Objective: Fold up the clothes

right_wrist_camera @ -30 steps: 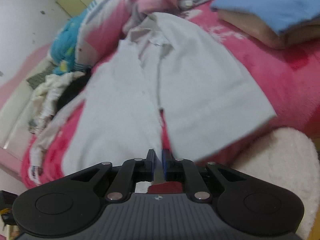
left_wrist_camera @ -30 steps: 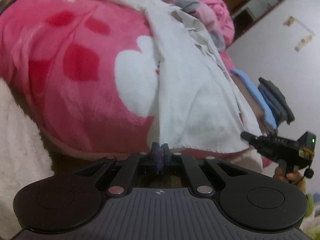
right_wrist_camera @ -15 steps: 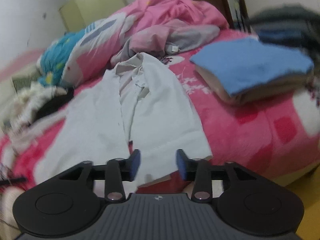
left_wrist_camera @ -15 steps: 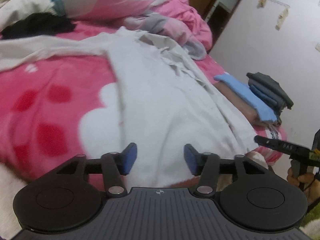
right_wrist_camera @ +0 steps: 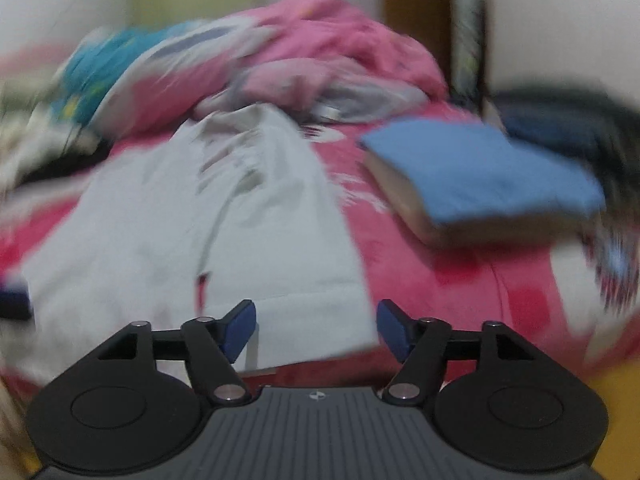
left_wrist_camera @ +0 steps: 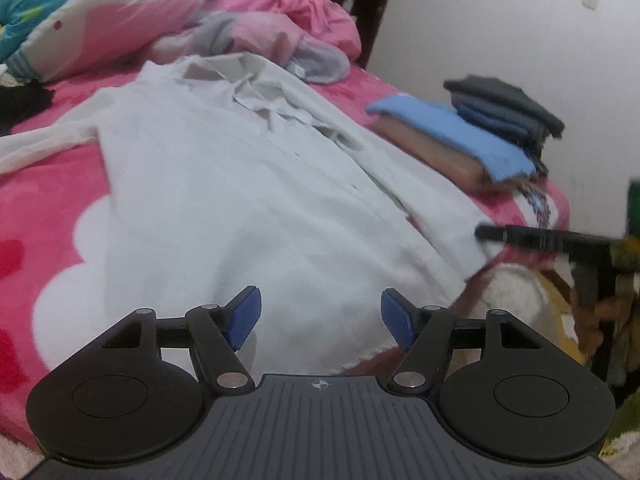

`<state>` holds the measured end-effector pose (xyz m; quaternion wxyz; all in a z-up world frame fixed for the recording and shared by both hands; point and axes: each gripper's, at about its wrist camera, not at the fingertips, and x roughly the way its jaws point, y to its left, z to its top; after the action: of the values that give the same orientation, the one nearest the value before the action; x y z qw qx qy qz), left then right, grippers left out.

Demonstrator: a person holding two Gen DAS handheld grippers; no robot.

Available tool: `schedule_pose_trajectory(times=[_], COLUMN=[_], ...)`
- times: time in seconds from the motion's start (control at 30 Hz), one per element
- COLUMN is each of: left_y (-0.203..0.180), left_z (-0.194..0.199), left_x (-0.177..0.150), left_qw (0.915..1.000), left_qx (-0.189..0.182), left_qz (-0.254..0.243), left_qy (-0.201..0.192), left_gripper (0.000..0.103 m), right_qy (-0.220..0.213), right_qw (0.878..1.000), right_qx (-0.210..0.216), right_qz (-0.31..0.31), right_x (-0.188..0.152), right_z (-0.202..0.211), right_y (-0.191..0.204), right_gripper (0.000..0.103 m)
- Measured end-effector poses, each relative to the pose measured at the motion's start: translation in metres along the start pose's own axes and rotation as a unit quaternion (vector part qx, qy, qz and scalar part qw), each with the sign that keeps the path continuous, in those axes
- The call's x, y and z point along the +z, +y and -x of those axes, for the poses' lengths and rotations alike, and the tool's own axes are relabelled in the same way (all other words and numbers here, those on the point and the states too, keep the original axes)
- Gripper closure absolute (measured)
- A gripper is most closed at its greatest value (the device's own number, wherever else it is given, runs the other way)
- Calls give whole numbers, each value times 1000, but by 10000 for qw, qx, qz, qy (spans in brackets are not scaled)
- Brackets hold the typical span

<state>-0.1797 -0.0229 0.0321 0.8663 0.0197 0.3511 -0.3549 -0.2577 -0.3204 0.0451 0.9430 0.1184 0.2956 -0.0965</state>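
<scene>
Both the left gripper [left_wrist_camera: 320, 316] and right gripper [right_wrist_camera: 316, 326] had just been opening, letting go of the hem; jaws stood apart, empty. The white shirt [left_wrist_camera: 248, 200] lay spread flat on the pink blanket [left_wrist_camera: 44, 208], probably ready for its first fold
</scene>
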Motion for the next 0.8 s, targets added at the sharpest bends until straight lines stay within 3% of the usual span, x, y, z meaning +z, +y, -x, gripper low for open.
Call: schedule_pose_trajectory(times=[0.1, 0.2, 0.3, 0.33, 0.37, 0.6, 0.8], left_y=[-15, -26, -33, -36, -39, -60, -61], left_z=[-8, -15, -22, -24, -27, -40, -47], left_x=[-1, -1, 0, 0, 0, 0, -3], left_qw=[9991, 9982, 9976, 9973, 9967, 9919, 9931], left_qx=[29, -10, -83, -102, -116, -179, -191], left_qz=[-416, -592, -673, -721, -786, -1248, -1125], left_qy=[59, 79, 118, 132, 145, 152, 270], left_gripper=[36, 36, 36, 36, 36, 36, 36], right_qy=[282, 487, 422, 404, 378, -128, -441], right_qw=[9927, 9893, 9929, 9925, 9913, 9731, 9501], right_qx=[408, 547, 563, 646, 752, 1702, 2684], right_qz=[-1096, -1259, -964, -960, -1014, -1548, -1524], right_x=[4, 3, 7, 8, 10, 51, 122], right_z=[-15, -26, -20, -17, -15, -3, -17], right_y=[-36, -44, -41, -43, -45, -55, -47], right_gripper=[33, 45, 74, 90, 96, 100, 101])
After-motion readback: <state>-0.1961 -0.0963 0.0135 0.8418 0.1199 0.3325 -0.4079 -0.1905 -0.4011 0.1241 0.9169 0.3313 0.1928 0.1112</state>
